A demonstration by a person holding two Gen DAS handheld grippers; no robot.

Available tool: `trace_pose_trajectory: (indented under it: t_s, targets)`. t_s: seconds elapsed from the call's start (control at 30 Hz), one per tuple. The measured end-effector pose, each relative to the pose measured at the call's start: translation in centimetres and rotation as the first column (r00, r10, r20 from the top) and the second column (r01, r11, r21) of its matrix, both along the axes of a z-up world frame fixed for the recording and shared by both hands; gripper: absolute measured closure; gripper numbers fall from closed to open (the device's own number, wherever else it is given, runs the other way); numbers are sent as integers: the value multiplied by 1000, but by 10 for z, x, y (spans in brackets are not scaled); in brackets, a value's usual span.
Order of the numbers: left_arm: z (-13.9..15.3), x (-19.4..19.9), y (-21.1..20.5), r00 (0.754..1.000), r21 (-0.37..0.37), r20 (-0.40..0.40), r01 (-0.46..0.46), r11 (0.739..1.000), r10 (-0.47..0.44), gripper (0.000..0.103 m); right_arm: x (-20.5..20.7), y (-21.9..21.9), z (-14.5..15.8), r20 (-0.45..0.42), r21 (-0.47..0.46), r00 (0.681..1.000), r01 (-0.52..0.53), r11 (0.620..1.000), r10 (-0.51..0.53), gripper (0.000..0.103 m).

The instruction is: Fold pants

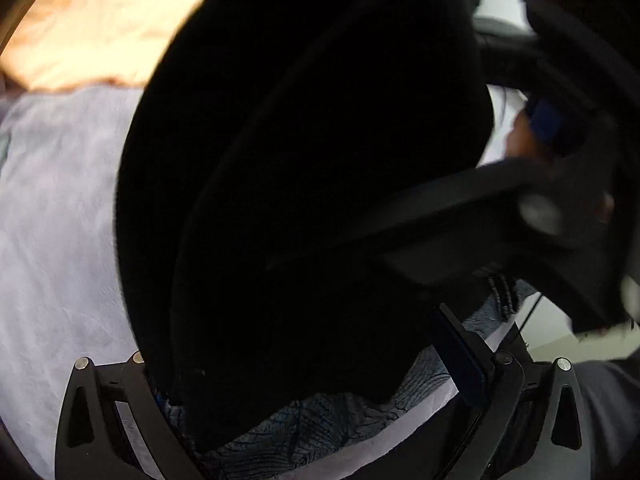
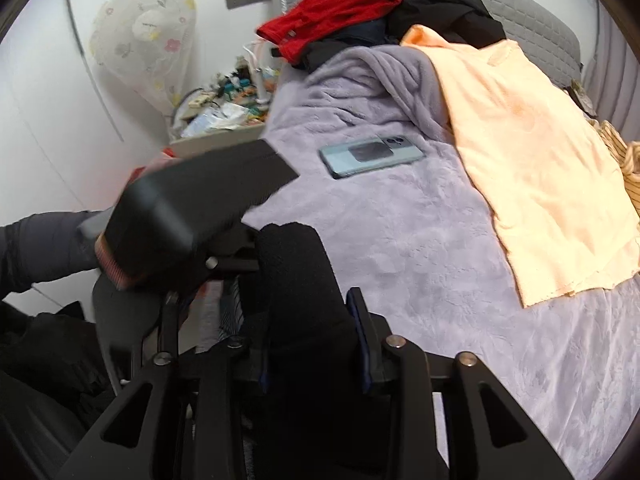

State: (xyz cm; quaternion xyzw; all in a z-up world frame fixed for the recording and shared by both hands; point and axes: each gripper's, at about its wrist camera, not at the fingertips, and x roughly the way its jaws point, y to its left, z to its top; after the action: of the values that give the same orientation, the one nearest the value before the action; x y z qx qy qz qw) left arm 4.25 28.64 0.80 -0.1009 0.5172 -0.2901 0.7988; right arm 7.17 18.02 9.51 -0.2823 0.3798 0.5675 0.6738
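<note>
The black pants [image 1: 304, 152] fill most of the left wrist view, bunched up close to the camera. My left gripper [image 1: 296, 340] has its fingers far apart, and the fabric hangs between them without being pinched. In the right wrist view a thick fold of the pants [image 2: 296, 280] stands between the fingers of my right gripper [image 2: 296, 304]. Those fingers are apart and I see no pad squeezing the cloth. The left gripper's black housing [image 2: 180, 216] hovers blurred just left of that fold. The right gripper's housing [image 1: 560, 216] shows at the right of the left wrist view.
A lavender blanket [image 2: 400, 248] covers the bed. On it lie a phone [image 2: 372, 156] and a peach cloth [image 2: 532, 168], with red [image 2: 332, 20] and black garments [image 2: 440, 8] piled at the headboard. A cluttered nightstand [image 2: 224, 112] stands left of the bed. A grey sleeve [image 2: 44, 240] enters from the left.
</note>
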Motion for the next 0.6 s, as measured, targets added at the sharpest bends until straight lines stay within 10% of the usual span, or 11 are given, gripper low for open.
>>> trace_pose_trajectory:
  t_s: [0.07, 0.17, 0.3, 0.6]
  targets:
    - [-8, 5, 6, 997, -3, -62, -36, 999, 36, 19, 10, -1, -2, -2, -22, 998, 56, 998, -56, 28]
    - [-9, 4, 26, 991, -92, -115, -85, 992, 74, 25, 16, -21, 4, -2, 3, 996, 84, 996, -84, 24]
    - [-1, -2, 39, 992, -146, -98, -94, 985, 80, 0, 5, -59, -3, 28, -81, 999, -14, 997, 17, 22]
    - [-13, 16, 9, 988, 126, -145, -32, 992, 50, 15, -19, -55, -90, 55, -296, 994, -76, 952, 96, 16]
